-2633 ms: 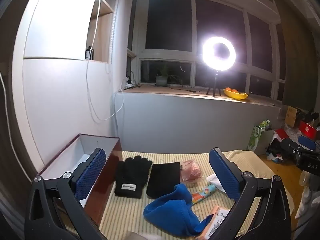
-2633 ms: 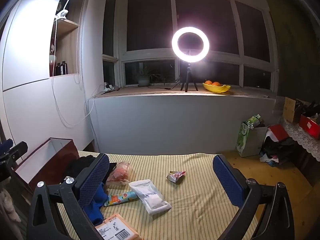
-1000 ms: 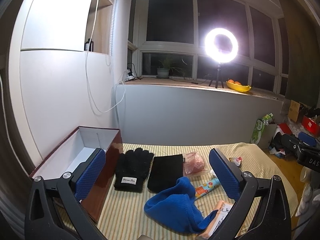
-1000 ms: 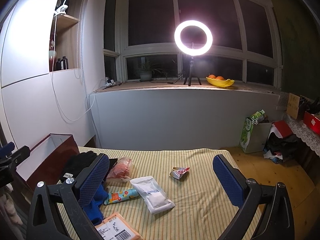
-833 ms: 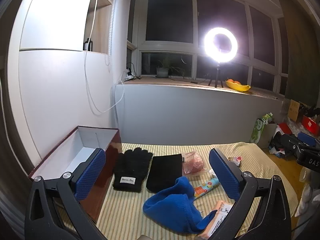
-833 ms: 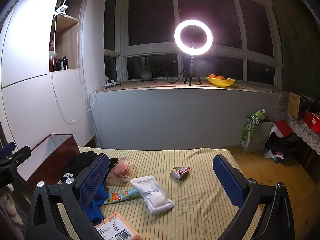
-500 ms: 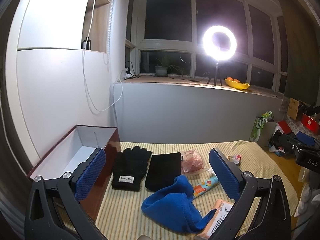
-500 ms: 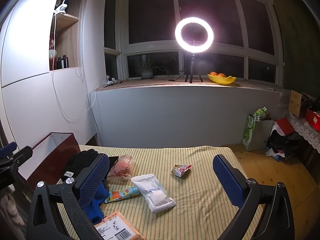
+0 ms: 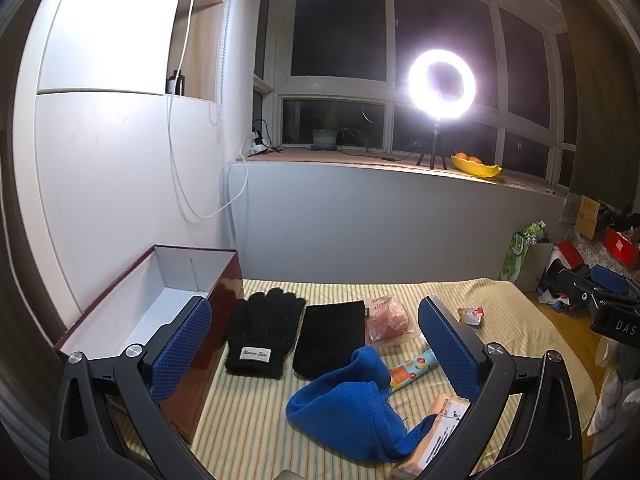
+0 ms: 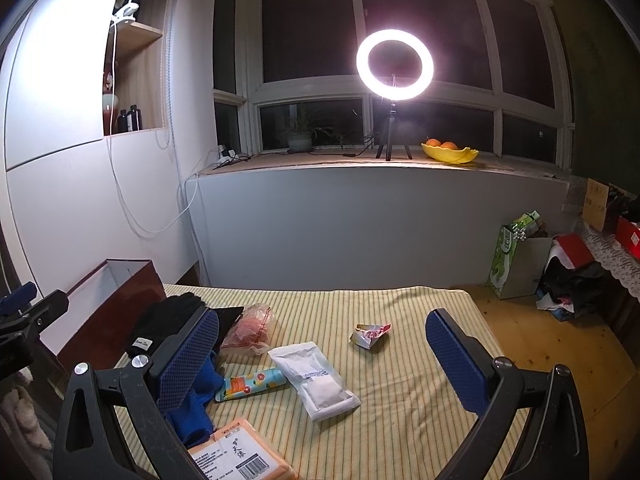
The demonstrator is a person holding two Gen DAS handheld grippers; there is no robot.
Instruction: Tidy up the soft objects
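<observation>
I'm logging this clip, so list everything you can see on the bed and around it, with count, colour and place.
box: one, dark red, white inside, open, left of the bed
gloves: black, beside the box; count unclear
cloth: one, black, right of the gloves
hat: one, blue, nearest the camera
bag: one, clear with pink contents
tube: one, orange and teal
pouch: one, white
wrapper: one, crumpled, mid-bed
parcel: one, orange, labelled
bedspread: yellow striped
ring light: one, lit, on the sill
fruit bowl: one, yellow
left gripper: jaws open
right gripper: jaws open
</observation>
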